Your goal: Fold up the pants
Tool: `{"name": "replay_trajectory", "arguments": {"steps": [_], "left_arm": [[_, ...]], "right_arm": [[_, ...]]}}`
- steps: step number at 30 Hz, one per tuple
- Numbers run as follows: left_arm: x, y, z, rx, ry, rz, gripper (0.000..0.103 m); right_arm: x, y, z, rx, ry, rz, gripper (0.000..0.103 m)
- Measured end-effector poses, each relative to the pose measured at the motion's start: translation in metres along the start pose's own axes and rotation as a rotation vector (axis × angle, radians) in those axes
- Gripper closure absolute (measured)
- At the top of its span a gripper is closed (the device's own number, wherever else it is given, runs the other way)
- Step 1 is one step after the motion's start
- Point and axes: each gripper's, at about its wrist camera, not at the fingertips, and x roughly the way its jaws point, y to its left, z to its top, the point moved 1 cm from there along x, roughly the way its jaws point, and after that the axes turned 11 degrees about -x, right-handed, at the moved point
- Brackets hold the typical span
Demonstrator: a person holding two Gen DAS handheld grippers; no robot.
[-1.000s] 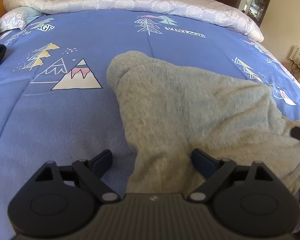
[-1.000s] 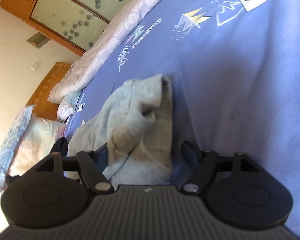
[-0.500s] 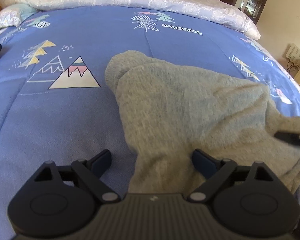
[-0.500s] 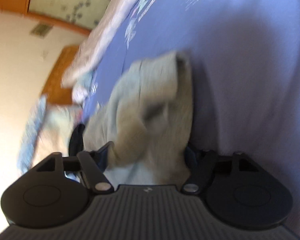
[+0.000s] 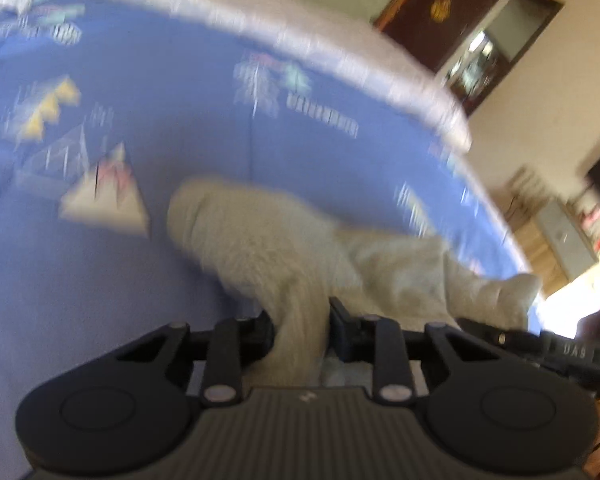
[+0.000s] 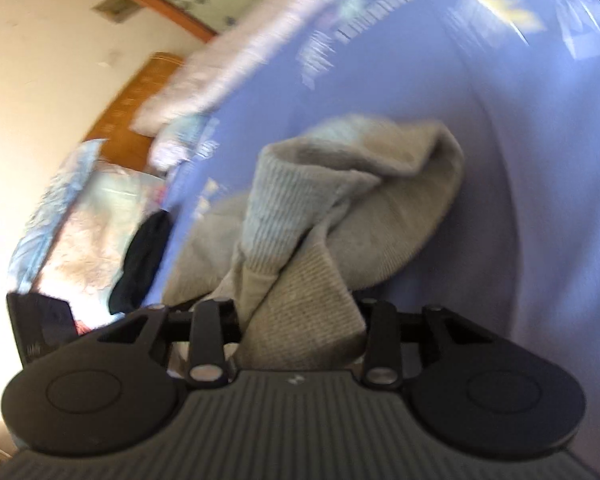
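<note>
- The pants (image 5: 260, 236) are grey knit, bunched on the blue bedspread (image 5: 172, 128); in the left wrist view they run from the frame's centre out toward 3 o'clock.
- They look soft, light and limp: they will likely sag and drape from any grip, and the ribbed band (image 6: 276, 216) may stretch.
- The best hold is probably at two corners of one edge, well apart, so the cloth hangs flat.
- The left gripper (image 5: 300, 328) is closing, with a ridge of cloth pinched between its jaws.
- The right gripper (image 6: 300, 320) is closing too, jaws squeezing a thicker wad of ribbed fabric.
- In the right wrist view a dark garment (image 6: 144, 256) lies at 9 o'clock of the pants, with pillows (image 6: 80, 216) beyond it.
</note>
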Motion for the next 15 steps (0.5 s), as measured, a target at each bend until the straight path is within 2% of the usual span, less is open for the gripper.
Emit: {"name": "replay_trajectory", "arguments": {"steps": [4,7,9,12,15], "left_arm": [[0.011,-0.024,0.060,0.069,-0.097,-0.003,0.078],[0.039,-0.043,0.100,0.157,-0.185,0.015,0.078],[0.072,-0.050,0.125,0.194,-0.206,0.035,0.077],[0.129,-0.047,0.143,0.192,-0.171,0.086,0.077],[0.197,-0.030,0.144,0.177,-0.072,0.200,0.077]], "right_arm": [[0.011,0.008,0.060,-0.120,-0.093,0.019,0.064],[0.033,0.000,0.103,-0.196,-0.170,0.002,0.064],[0.051,-0.018,0.127,-0.208,-0.210,-0.021,0.064],[0.082,-0.060,0.151,-0.185,-0.228,-0.076,0.064],[0.118,-0.100,0.152,-0.121,-0.167,-0.157,0.064]]}}
